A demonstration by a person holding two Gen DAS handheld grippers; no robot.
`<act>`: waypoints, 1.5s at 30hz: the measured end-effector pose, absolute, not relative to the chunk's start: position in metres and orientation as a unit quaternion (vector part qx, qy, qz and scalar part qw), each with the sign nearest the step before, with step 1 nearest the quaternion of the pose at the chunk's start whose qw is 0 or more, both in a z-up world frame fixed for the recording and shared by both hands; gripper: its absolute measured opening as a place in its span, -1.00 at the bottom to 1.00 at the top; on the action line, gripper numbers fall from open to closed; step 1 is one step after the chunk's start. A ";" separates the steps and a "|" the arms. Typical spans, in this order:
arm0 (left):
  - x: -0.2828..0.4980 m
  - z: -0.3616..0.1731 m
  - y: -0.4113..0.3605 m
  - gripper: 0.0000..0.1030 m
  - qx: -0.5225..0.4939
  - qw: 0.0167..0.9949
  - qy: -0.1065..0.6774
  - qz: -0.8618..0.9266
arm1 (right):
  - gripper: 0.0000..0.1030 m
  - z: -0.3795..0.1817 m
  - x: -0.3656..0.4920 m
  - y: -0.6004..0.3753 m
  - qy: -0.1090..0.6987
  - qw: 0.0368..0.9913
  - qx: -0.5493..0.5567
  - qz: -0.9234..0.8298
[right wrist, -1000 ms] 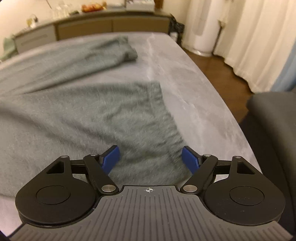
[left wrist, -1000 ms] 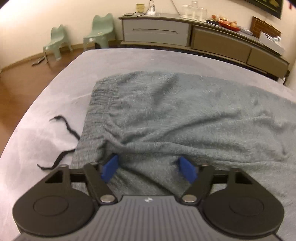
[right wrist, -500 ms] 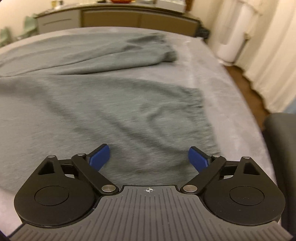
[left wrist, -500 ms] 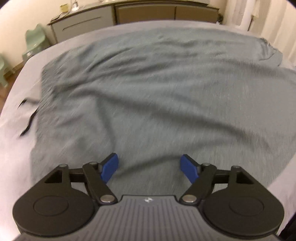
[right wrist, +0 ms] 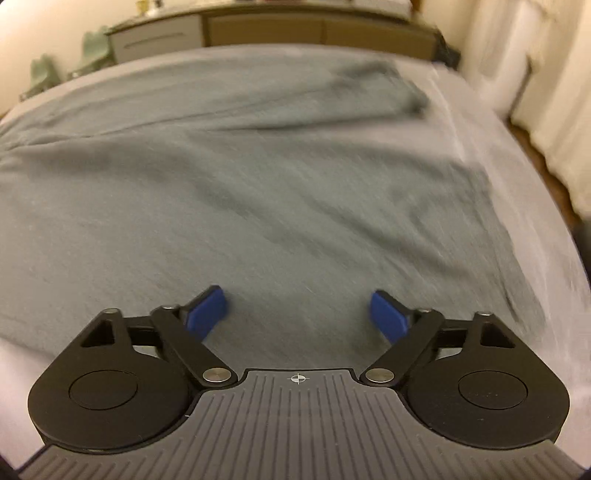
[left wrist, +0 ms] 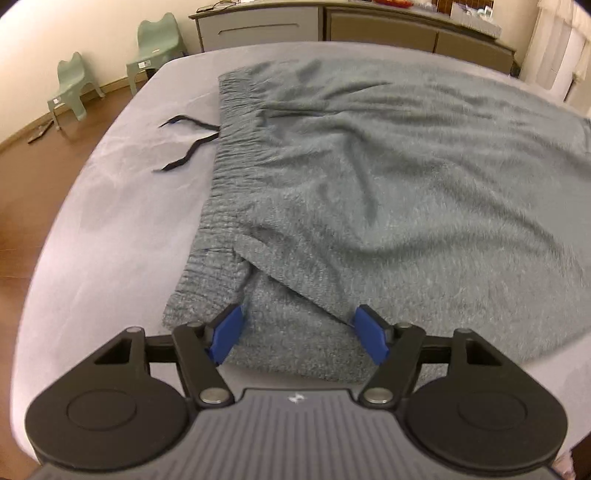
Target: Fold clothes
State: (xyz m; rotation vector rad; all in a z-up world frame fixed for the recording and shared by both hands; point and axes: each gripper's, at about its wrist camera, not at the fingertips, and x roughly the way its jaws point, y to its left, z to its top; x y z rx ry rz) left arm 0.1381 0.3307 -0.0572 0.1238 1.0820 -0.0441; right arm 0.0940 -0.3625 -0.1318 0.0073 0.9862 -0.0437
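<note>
The left gripper [left wrist: 297,330] sits at the bottom middle of its picture. Its two blue pads [left wrist: 225,330] are apart and are closing a little. Nothing is pinched between them. They hang over the near corner of the grey pants [left wrist: 369,184].

The pants lie spread flat on the bed [left wrist: 92,240] and fill most of the picture. The stretchy waistband [left wrist: 221,166] runs up the left side of the pants. A flap of cloth is folded over near the bottom middle. A black string [left wrist: 188,144] pokes out from the waistband onto the bed, in the upper left. Two green chairs [left wrist: 155,40] stand on the floor in the top left. A long cabinet [left wrist: 332,26] runs along the top.

The right gripper [right wrist: 297,315] is at the bottom middle of its picture too. Its blue pads [right wrist: 205,314] are wide apart and closing a little, with nothing held. The pants [right wrist: 258,184] lie under it, blurry, and their edge drops down the right side.
</note>
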 end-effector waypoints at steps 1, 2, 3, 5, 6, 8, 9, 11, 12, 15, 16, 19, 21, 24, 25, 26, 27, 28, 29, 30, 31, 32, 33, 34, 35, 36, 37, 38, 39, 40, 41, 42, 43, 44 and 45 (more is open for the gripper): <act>0.137 -0.055 0.330 0.36 0.064 0.853 0.518 -0.015 | 0.70 -0.131 0.086 -0.370 0.477 0.879 0.000 -0.024; 0.138 -0.053 0.327 0.35 0.073 0.850 0.521 -0.006 | 0.70 -0.131 0.078 -0.378 0.479 0.877 0.005 -0.030; 0.139 -0.049 0.321 0.17 0.087 0.850 0.520 0.007 | 0.70 -0.130 0.070 -0.384 0.479 0.877 0.008 -0.036; 0.142 -0.037 0.307 0.11 0.101 0.860 0.500 0.004 | 0.64 -0.125 0.058 -0.388 0.466 0.883 -0.005 -0.052; 0.144 -0.030 0.299 0.19 0.100 0.868 0.485 -0.009 | 0.62 -0.123 0.057 -0.387 0.453 0.890 -0.006 -0.055; 0.152 -0.024 0.283 0.34 0.102 0.877 0.469 -0.034 | 0.63 -0.117 0.061 -0.387 0.425 0.904 0.008 -0.046; 0.156 -0.030 0.276 0.34 0.111 0.870 0.478 -0.041 | 0.64 -0.117 0.065 -0.389 0.421 0.906 0.016 -0.046; 0.156 -0.044 0.271 0.33 0.142 0.858 0.493 -0.034 | 0.64 -0.124 0.074 -0.393 0.435 0.899 0.023 -0.052; 0.156 -0.051 0.269 0.48 0.158 0.851 0.500 -0.030 | 0.70 -0.128 0.079 -0.398 0.446 0.893 0.021 -0.058; 0.152 -0.053 0.287 0.49 0.134 0.846 0.516 -0.026 | 0.74 -0.133 0.087 -0.417 0.473 0.878 0.023 -0.071; 0.152 -0.052 0.294 0.46 0.130 0.846 0.517 -0.017 | 0.71 -0.131 0.087 -0.425 0.471 0.878 0.025 -0.079; 0.154 -0.039 0.302 0.27 0.106 0.861 0.497 0.008 | 0.62 -0.117 0.088 -0.454 0.435 0.891 0.057 -0.115; 0.160 -0.028 0.290 0.31 0.091 0.876 0.474 -0.022 | 0.60 -0.108 0.087 -0.472 0.407 0.899 0.097 -0.131; 0.172 -0.023 0.265 0.34 0.100 0.883 0.453 -0.070 | 0.49 -0.116 0.088 -0.482 0.423 0.891 0.099 -0.133; 0.178 -0.029 0.260 0.34 0.113 0.879 0.457 -0.073 | 0.49 -0.121 0.087 -0.483 0.436 0.886 0.093 -0.130; 0.183 -0.036 0.256 0.34 0.126 0.874 0.463 -0.075 | 0.49 -0.126 0.085 -0.484 0.449 0.880 0.084 -0.126; 0.188 -0.043 0.252 0.34 0.139 0.869 0.469 -0.076 | 0.51 -0.131 0.080 -0.486 0.462 0.876 0.071 -0.123; 0.192 -0.049 0.254 0.34 0.143 0.865 0.475 -0.069 | 0.64 -0.133 0.072 -0.488 0.463 0.875 0.063 -0.127; 0.195 -0.055 0.256 0.34 0.145 0.862 0.482 -0.060 | 0.64 -0.132 0.065 -0.492 0.461 0.874 0.065 -0.139; 0.198 -0.057 0.263 0.34 0.139 0.862 0.486 -0.052 | 0.60 -0.131 0.058 -0.495 0.458 0.874 0.067 -0.150; 0.199 -0.056 0.273 0.33 0.124 0.864 0.486 -0.045 | 0.57 -0.128 0.053 -0.497 0.448 0.876 0.072 -0.161; 0.200 -0.055 0.283 0.33 0.108 0.866 0.487 -0.037 | 0.57 -0.124 0.051 -0.496 0.437 0.882 0.074 -0.159; 0.201 -0.054 0.293 0.33 0.093 0.868 0.487 -0.030 | 0.57 -0.120 0.050 -0.494 0.425 0.888 0.076 -0.156; 0.203 -0.055 0.302 0.33 0.079 0.868 0.490 -0.022 | 0.56 -0.116 0.050 -0.491 0.415 0.894 0.077 -0.151; 0.204 -0.056 0.311 0.31 0.064 0.867 0.494 -0.014 | 0.56 -0.114 0.056 -0.483 0.407 0.900 0.074 -0.136; 0.206 -0.057 0.321 0.25 0.050 0.866 0.498 -0.006 | 0.55 -0.113 0.065 -0.473 0.403 0.905 0.068 -0.119; 0.205 -0.057 0.327 0.28 0.036 0.868 0.496 -0.004 | 0.53 -0.112 0.075 -0.463 0.401 0.908 0.062 -0.102; 0.206 -0.057 0.332 0.28 0.027 0.868 0.495 -0.005 | 0.53 -0.114 0.087 -0.453 0.405 0.909 0.056 -0.087; 0.207 -0.057 0.334 0.29 0.026 0.869 0.494 -0.003 | 0.53 -0.116 0.097 -0.443 0.412 0.907 0.052 -0.075; 0.210 -0.057 0.336 0.30 0.024 0.870 0.492 0.003 | 0.53 -0.119 0.108 -0.433 0.423 0.903 0.049 -0.066; 0.213 -0.057 0.338 0.30 0.022 0.871 0.490 0.010 | 0.53 -0.124 0.118 -0.423 0.436 0.897 0.042 -0.059; 0.217 -0.058 0.340 0.30 0.020 0.872 0.488 0.017 | 0.62 -0.127 0.124 -0.415 0.446 0.893 0.029 -0.057; 0.220 -0.057 0.343 0.30 0.015 0.871 0.490 0.025 | 0.64 -0.127 0.127 -0.410 0.446 0.893 0.015 -0.059; 0.224 -0.057 0.345 0.29 0.010 0.869 0.493 0.033 | 0.64 -0.128 0.129 -0.408 0.447 0.893 0.007 -0.061; 0.224 -0.054 0.341 0.27 0.017 0.869 0.494 0.033 | 0.67 -0.127 0.128 -0.413 0.452 0.889 0.021 -0.067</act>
